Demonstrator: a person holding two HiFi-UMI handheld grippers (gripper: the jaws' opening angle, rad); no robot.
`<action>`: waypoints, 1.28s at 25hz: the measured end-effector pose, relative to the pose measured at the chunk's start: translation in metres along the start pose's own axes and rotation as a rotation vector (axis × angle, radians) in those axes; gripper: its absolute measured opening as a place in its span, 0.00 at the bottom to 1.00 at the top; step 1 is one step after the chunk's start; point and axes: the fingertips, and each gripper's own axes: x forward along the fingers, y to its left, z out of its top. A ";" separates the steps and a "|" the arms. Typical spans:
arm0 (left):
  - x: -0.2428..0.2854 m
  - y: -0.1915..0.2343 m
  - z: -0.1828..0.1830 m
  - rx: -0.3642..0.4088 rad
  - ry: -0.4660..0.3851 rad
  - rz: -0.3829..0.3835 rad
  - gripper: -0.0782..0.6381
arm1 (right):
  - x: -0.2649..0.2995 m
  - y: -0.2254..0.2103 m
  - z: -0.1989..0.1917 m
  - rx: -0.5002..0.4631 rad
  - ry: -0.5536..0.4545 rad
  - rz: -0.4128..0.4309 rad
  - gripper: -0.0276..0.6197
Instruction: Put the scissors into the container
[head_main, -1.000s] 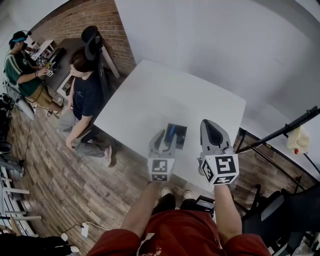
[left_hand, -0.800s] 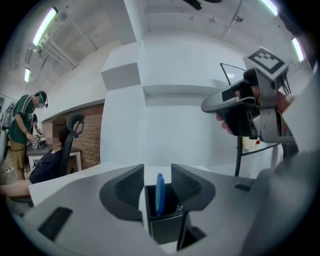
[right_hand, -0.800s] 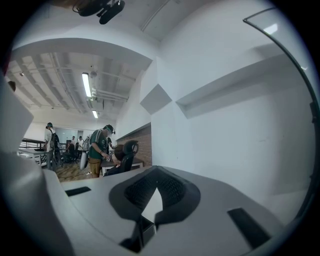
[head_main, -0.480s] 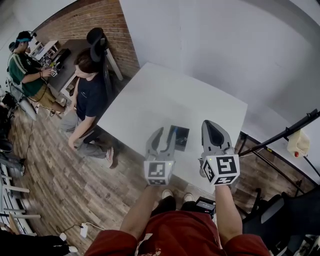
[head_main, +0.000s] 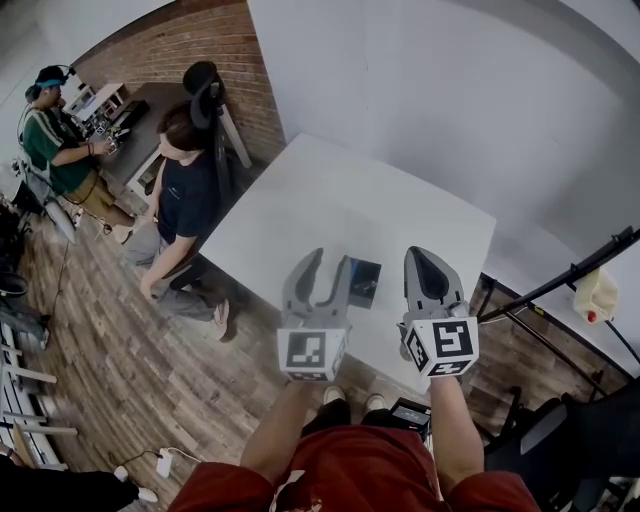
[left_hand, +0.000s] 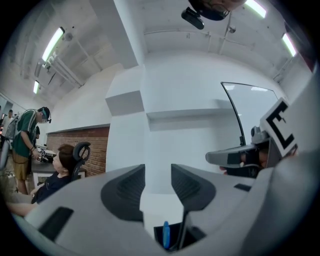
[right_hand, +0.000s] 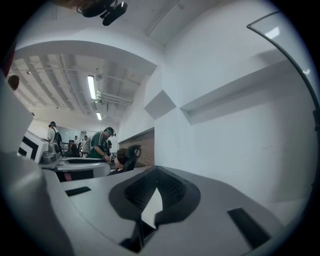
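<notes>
A small black container (head_main: 366, 284) stands on the white table (head_main: 340, 200), near its front edge. A blue scissors handle (left_hand: 166, 234) sticks up inside the container (left_hand: 175, 237). My left gripper (head_main: 327, 260) hovers just left of the container, open, with nothing between its jaws (left_hand: 158, 172). My right gripper (head_main: 426, 256) hangs to the right of the container, shut and empty (right_hand: 156, 172). In the right gripper view a dark corner of the container (right_hand: 144, 233) shows below the pads.
A seated person (head_main: 185, 190) in an office chair is at the table's left edge. Another person (head_main: 50, 135) stands at a desk further left. A black stand (head_main: 560, 275) slants past the table's right side. Wood floor lies below the near edge.
The left gripper has drawn back from over the container, toward me and to the left, and its jaws now stand apart. The right gripper has barely moved.
</notes>
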 end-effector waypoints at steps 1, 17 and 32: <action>-0.001 0.000 0.006 0.000 -0.004 0.001 0.33 | -0.001 0.001 0.002 -0.006 -0.004 0.001 0.05; -0.011 -0.015 0.066 0.059 -0.059 0.061 0.31 | -0.012 0.004 0.029 -0.005 -0.068 0.020 0.05; -0.006 -0.007 0.059 0.055 -0.026 0.097 0.17 | -0.008 0.011 0.034 -0.026 -0.067 0.053 0.05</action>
